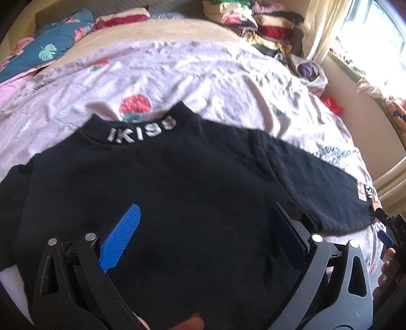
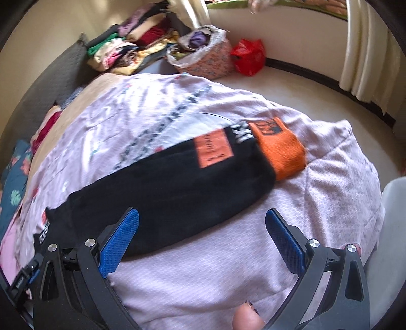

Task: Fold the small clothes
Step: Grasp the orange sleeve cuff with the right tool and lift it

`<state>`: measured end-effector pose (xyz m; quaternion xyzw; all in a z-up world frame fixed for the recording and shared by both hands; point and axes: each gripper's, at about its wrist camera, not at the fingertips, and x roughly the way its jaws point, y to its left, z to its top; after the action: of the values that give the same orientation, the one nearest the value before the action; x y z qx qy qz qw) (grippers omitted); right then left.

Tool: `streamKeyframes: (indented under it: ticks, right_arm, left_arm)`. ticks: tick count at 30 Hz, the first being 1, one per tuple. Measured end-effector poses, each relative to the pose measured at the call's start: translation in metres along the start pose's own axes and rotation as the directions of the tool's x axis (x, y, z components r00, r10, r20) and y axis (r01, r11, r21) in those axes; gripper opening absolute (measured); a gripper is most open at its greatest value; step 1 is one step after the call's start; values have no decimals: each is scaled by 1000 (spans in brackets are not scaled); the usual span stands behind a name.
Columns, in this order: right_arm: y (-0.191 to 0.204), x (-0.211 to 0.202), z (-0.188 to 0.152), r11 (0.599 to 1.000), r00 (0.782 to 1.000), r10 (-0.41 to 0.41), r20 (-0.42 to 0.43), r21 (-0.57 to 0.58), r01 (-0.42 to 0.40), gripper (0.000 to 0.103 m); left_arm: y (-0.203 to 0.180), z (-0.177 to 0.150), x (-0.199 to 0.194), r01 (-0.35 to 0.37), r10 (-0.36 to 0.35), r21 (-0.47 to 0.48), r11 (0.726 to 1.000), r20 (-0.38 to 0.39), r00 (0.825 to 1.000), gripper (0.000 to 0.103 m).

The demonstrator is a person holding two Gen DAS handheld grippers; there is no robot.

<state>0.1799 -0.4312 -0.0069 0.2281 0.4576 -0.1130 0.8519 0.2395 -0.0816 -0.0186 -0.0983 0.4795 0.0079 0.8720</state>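
Note:
A small black sweatshirt [image 1: 177, 182] lies flat on the pink bedspread [image 1: 177, 71], collar with white lettering [image 1: 142, 132] pointing away. My left gripper [image 1: 205, 215] is open and empty, hovering over the shirt's body. In the right wrist view the shirt's right sleeve [image 2: 177, 182] stretches out, with an orange patch [image 2: 214, 149] and an orange cuff [image 2: 281, 149]. My right gripper [image 2: 203, 220] is open and empty just over the sleeve's near edge, its left fingertip [image 2: 132, 220] above the black cloth.
Stacks of folded clothes [image 1: 253, 22] lie at the bed's far end, also seen in the right wrist view [image 2: 127, 48]. A patterned basket [image 2: 203, 55] and a red bag [image 2: 250, 55] stand on the floor. A teal floral cloth [image 1: 50, 48] lies at the far left.

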Motion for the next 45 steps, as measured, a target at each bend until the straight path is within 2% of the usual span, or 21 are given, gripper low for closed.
streamKeyframes:
  ticks: [5,10,14,16,17,18,19,23,29,37,45]
  right_arm:
    - [-25,20,11,995,1000,15,-15,100,-14,99]
    - [-45,40,25,980,999,36,-11,195,-33,97]
    - [-55,51,35,968,999,42,18,247,-45,72]
    - [-58,50,38,963,998,48,42,263,-58,44]
    - [-59,46,39,961,996,61,67,266,-77,34]
    - [-58,42,39,962,993,75,91,257,-96,29]
    - [-56,34,39,962,986,106,126,239,-134,16]
    - [-42,6,36,956,957,207,204,166,-242,14]
    - [-7,-38,29,953,923,286,257,29,-303,14]
    - [32,-83,14,941,894,336,297,-84,-327,14]
    - [76,-110,-3,928,883,367,293,-185,-324,14]
  left_arm:
    - [-12,-3,17,22,-22,38,999,-11,1000,95]
    - [-15,-6,26,21,-20,32,999,-28,999,95]
    - [-14,-9,24,-5,5,30,1000,-3,1000,95]
    - [-14,-9,20,-11,11,34,999,13,1000,95]
    - [-14,-9,17,-19,18,38,999,22,1000,95]
    - [-13,-8,14,-21,20,37,999,29,999,95]
    - [-12,-8,11,-24,22,37,999,35,999,95]
    - [-7,-5,-3,-24,23,28,999,66,998,95]
    - [3,-2,-24,-17,16,6,1000,93,996,95]
    - [25,2,-50,0,7,-52,999,123,992,95]
    - [53,0,-73,40,-22,-118,992,147,989,95]
